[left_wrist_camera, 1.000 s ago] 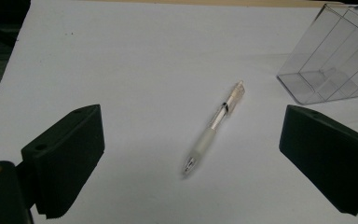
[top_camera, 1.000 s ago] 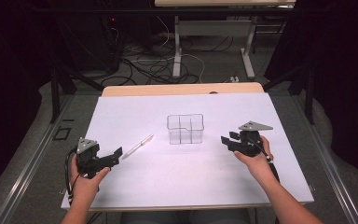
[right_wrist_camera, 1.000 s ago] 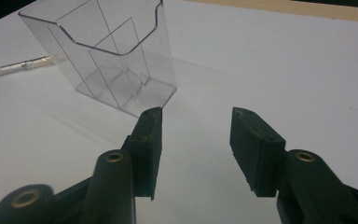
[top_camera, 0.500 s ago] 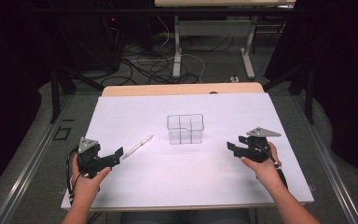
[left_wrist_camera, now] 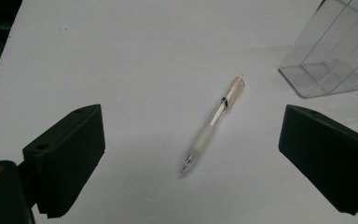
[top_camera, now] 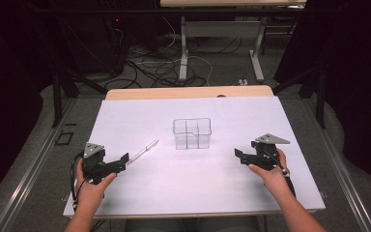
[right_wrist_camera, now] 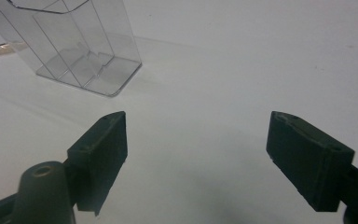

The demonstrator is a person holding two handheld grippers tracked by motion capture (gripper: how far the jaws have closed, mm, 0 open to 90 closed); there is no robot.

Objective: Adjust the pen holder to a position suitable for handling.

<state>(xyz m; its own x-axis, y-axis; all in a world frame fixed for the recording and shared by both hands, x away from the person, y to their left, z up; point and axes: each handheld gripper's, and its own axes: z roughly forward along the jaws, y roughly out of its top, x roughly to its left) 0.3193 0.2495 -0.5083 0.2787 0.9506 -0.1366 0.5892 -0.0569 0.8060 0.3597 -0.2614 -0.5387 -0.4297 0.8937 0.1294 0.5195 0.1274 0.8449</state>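
Nearest, the left gripper sits low over the white bench with its 2 jaws spread wide and nothing between them; the pen lies flat just ahead of it, tip toward the gripper and cap end pointing off toward the clear organiser. The likeliest slip, as I judge it, is at the pickup: the pen is thin, round and smooth (a clear barrel with a pale rubber grip), so jaws closing off-centre or slightly above it could roll it away or flick it across the sheet; closing too near the tip could let it pivot and droop. The right gripper hovers on the other side, jaws likewise parted and empty, the organiser standing near it and a little farther up the bench. That organiser looks light, has 3 narrow compartments and stands free; a pen brought in tilted could catch a divider or rim and tip or shove the whole thing, unless the right gripper steadies it. Beyond the bench, cables lie on the floor, well clear.
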